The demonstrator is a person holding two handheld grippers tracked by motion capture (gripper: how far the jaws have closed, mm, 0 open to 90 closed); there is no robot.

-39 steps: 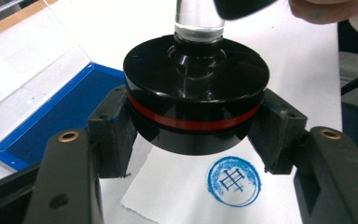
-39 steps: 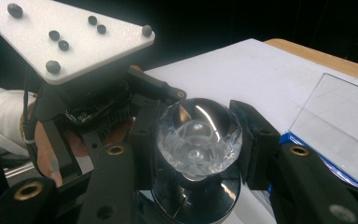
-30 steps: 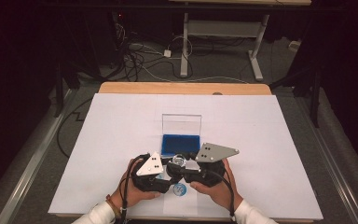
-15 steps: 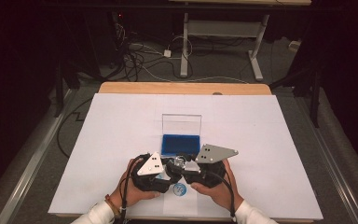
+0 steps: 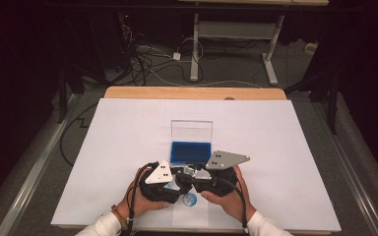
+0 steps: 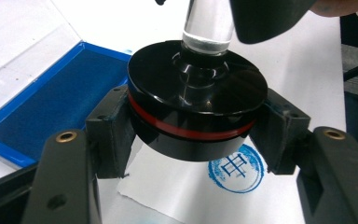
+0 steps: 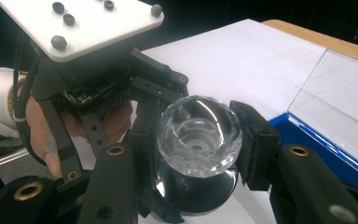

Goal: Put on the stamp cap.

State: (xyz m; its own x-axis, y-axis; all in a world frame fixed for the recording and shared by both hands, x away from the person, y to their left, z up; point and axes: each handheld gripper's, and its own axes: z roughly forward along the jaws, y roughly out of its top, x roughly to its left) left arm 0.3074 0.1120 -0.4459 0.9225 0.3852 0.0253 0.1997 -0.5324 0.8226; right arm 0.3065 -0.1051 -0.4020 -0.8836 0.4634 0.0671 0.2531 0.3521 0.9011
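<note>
Paper (image 6: 279, 205) lies nearest, at the front edge of the table (image 5: 285, 128), and on it sits a round blue stamped mark (image 6: 237, 169) with a character inside. Just above that mark hangs the stamp (image 6: 196, 112) — a black disc with a red band round its side and a clear faceted knob (image 7: 199, 135) on top. It is lifted off the paper, since the mark shows under its rim.

Both grippers hold it. The left gripper (image 6: 191, 135) has its two black jaws pressed against opposite sides of the disc, closed on it. The right gripper (image 7: 196, 140) comes from the other side and clamps the clear knob between its jaws. In the high view the two hands sit close together at the near edge, the left gripper (image 5: 161, 182) and the right gripper (image 5: 211, 177) meeting over the paper, each with a grey three-cornered plate on top.

Just beyond the stamp lies the ink pad (image 5: 189, 152) — a blue tray with its clear lid (image 5: 191, 130) standing open at the far side. Farther back, past the wooden table edge, cables (image 5: 152, 64) lie on the floor by a grey desk frame (image 5: 231, 34).
</note>
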